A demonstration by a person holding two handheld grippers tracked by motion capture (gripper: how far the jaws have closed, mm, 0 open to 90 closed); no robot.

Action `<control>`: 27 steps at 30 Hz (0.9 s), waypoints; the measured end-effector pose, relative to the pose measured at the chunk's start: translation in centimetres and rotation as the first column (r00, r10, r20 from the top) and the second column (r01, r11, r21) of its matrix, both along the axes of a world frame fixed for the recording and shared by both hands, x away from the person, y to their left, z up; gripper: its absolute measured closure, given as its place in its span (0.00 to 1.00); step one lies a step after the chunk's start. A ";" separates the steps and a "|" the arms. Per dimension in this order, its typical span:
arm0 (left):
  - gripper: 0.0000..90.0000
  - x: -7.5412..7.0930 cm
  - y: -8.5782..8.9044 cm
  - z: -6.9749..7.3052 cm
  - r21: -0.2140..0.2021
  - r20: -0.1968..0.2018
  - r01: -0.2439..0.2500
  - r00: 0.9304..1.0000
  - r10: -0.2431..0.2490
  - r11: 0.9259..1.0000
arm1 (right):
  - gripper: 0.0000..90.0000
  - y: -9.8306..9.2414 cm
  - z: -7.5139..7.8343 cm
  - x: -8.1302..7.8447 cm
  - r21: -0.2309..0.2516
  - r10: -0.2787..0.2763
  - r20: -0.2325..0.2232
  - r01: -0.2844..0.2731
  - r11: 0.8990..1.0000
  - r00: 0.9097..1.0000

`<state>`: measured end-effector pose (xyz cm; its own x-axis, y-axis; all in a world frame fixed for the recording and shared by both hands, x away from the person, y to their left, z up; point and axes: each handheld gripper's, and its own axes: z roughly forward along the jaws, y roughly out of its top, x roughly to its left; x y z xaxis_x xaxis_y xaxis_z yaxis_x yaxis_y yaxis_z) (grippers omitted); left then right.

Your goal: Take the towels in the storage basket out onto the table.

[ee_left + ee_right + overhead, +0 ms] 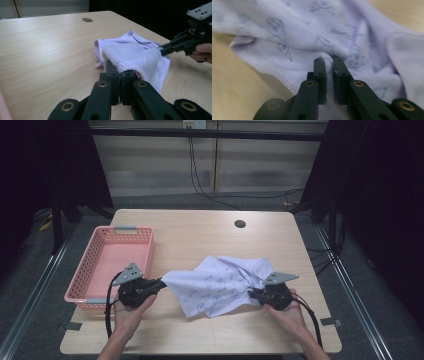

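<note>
A pale lilac cloth with a faint blue print lies crumpled on the wooden table, between my two grippers. My left gripper is at the cloth's left corner. In the left gripper view its jaws are shut on a hemmed edge of the cloth, which drapes over them. At the cloth's right side my right gripper pinches a fold; in the right gripper view the narrow gap between its jaws holds fabric. The left gripper view also shows the right gripper across the cloth.
A pink plastic basket with grey handles stands at the table's left side, just behind my left hand. A round cable hole sits near the far edge. Bare wood lies beyond the cloth and along the front edge.
</note>
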<state>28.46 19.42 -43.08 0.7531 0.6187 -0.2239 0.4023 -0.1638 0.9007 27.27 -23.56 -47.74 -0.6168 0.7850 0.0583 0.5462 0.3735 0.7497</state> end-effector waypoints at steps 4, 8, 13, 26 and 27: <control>0.98 -0.6 -0.6 0.0 -0.008 0.000 0.045 0.999 -0.045 0.999 | 0.93 -4.0 0.8 2.3 0.044 -0.183 0.038 0.181 0.982 0.982; 0.98 -2.3 -2.2 -0.6 0.036 -0.022 0.128 0.992 -0.128 0.991 | 0.91 -6.4 0.8 4.0 0.084 -0.295 0.058 0.290 0.953 0.954; 0.64 -4.0 -2.1 -0.7 0.042 -0.033 0.176 0.984 -0.175 0.983 | 0.56 -4.6 2.0 2.1 0.082 -0.210 0.101 0.202 0.976 0.973; 0.57 2.4 -5.4 -4.9 0.113 -0.154 0.183 0.974 -0.165 0.977 | 0.48 1.0 2.5 -1.9 0.107 -0.032 0.083 0.023 0.994 0.996; 0.56 2.9 -5.5 -5.3 0.116 -0.178 0.176 0.972 -0.154 0.977 | 0.49 0.9 2.5 -1.8 0.109 -0.031 0.080 0.022 0.994 0.996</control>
<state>31.38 13.94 -48.39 0.8061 0.5208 -0.2811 0.5026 -0.3518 0.7897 25.49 -22.67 -45.23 -0.6023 0.7928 0.0938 0.4900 0.2744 0.8274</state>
